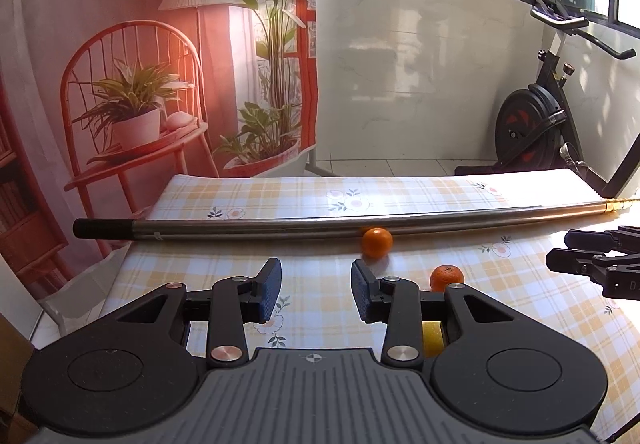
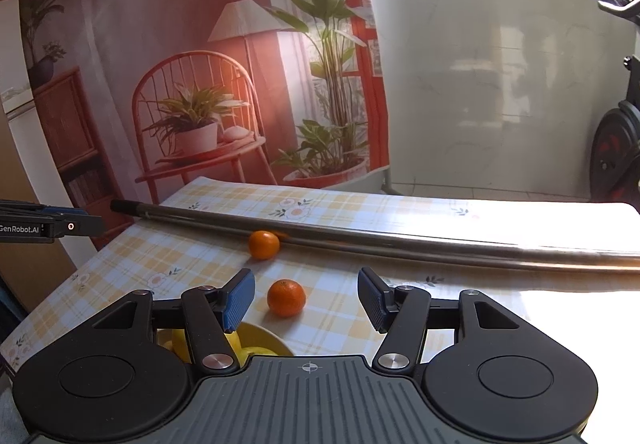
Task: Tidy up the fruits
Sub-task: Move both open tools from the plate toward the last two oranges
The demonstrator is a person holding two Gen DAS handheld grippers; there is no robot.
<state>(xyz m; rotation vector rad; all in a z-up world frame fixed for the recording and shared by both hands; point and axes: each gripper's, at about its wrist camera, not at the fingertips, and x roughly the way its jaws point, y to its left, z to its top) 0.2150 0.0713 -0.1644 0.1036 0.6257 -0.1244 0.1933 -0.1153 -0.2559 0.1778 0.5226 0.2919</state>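
Two small mandarins, both bright orange and glossy, are sitting on the checked tablecloth (image 2: 192, 264): the far mandarin (image 2: 263, 244) is resting against a long metal pole (image 2: 400, 240) lying along the table's far edge, while the near mandarin (image 2: 286, 297) (dimpled, with a tiny green stem scar on top) is lying just beyond the rim of a yellow bowl (image 2: 272, 336) holding yellow fruit. The right gripper (image 2: 306, 302) is hovering with its blue pads spread wide and empty around the near mandarin's line, and the left gripper (image 1: 316, 292) is likewise gaping and holding nothing.
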